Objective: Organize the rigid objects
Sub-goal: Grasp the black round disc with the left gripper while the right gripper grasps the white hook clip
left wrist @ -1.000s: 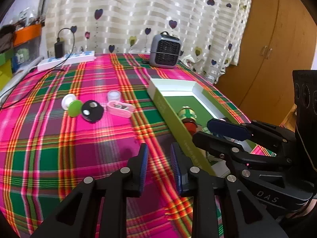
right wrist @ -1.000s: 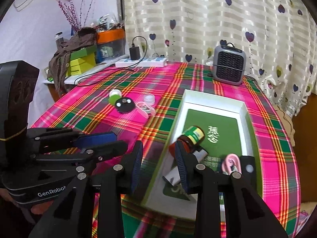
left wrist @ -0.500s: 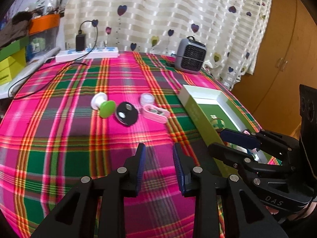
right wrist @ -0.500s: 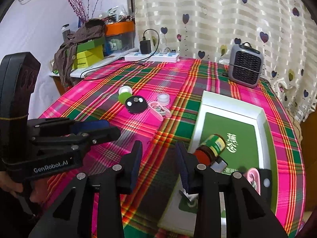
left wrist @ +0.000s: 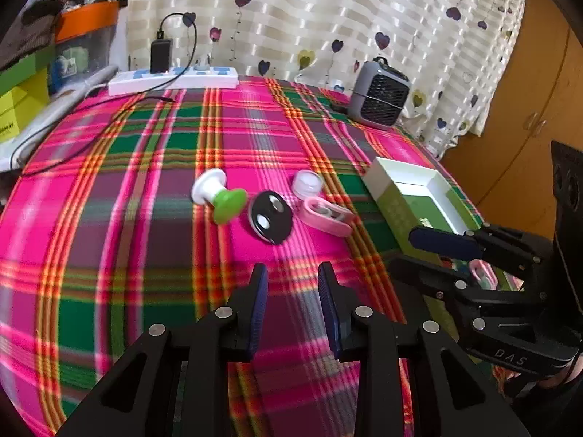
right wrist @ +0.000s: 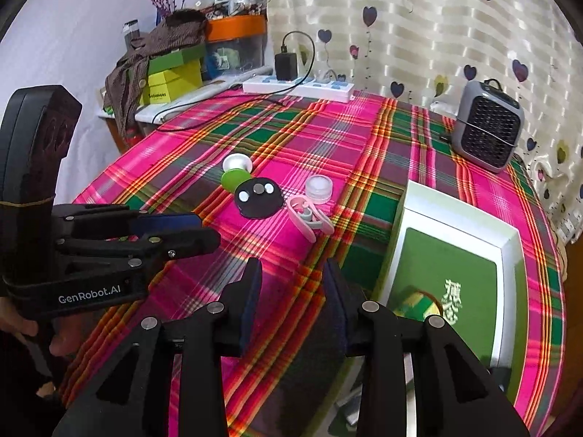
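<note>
Power strip (left wrist: 175, 78) and heater (left wrist: 380, 100) line the table's far edge.

Tablecloth (left wrist: 145, 167) pink-green plaid with orange-yellow stripes. Curtain (left wrist: 309, 18) cream striped, dark hearts. Spool (left wrist: 218, 196) white and green. Disc (left wrist: 270, 216) black, 2 white dots. Clip (left wrist: 326, 215) pink. Box (right wrist: 455, 266) white, green inside. Heater (right wrist: 486, 125) grey.

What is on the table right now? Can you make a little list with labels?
table cover: pink and green plaid cloth
loose things: white and green spool, black disc, clear small jar, pink case
box: white and green tray at the right, holding a green-labelled bottle
at the back: grey fan heater, white power strip
left gripper: open, nothing between its fingers
right gripper: open, nothing between its fingers
</note>
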### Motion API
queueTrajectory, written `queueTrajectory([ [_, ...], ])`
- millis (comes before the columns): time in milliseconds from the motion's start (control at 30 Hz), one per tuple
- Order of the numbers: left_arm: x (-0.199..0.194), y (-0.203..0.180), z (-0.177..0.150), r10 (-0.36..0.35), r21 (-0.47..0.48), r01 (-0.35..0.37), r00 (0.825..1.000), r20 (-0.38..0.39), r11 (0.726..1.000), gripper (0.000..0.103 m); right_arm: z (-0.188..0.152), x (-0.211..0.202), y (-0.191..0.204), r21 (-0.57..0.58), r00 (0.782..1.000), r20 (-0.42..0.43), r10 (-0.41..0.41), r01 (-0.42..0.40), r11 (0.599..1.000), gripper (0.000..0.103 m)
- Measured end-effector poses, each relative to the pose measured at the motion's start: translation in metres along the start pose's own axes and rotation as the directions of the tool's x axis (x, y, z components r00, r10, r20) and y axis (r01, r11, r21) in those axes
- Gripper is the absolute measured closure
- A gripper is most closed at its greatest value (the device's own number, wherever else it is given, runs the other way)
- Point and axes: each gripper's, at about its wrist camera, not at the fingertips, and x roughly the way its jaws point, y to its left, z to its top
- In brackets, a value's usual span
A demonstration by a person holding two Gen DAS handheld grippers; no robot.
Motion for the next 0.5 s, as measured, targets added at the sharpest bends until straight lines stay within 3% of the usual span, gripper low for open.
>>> queueTrajectory([
  [500,0.03,0.01,0.021,0.009,0.001,-0.009,1.0,-0.026,1.0,0.064,0.03,0.043,-0.009,-0.123,0.993,-0.119,-0.006,-0.008,0.992,0.067],
])
